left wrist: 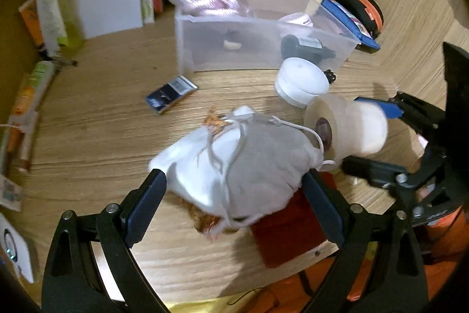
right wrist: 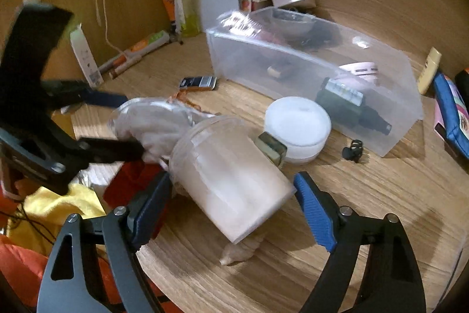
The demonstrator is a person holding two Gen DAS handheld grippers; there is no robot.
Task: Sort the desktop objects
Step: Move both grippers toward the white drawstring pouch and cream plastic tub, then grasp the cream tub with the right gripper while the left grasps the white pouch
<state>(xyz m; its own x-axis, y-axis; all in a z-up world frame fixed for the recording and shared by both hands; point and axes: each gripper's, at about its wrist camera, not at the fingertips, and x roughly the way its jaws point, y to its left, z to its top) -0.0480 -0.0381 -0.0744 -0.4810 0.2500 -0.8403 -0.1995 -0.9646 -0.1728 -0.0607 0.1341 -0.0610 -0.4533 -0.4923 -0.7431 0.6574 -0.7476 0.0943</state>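
left gripper (left wrist: 234,187): closed on soft grey-white cloth pouch (left wrist: 234,160) | right gripper (right wrist: 231,189): open around tilted cloudy plastic jar (right wrist: 231,175), right pad apart | only right view: shell (right wrist: 243,251) under jar | beyond: round white box (right wrist: 297,125), clear plastic bin (right wrist: 293,60)

A pale drawstring pouch (left wrist: 234,166) lies beside a tilted translucent tub (right wrist: 231,181).

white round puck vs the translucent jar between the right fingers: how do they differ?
The white round puck sits flat on the desk; the translucent jar is tilted between the right gripper fingers. The puck is squat and opaque; the jar is taller and see-through. Both are round and pale.
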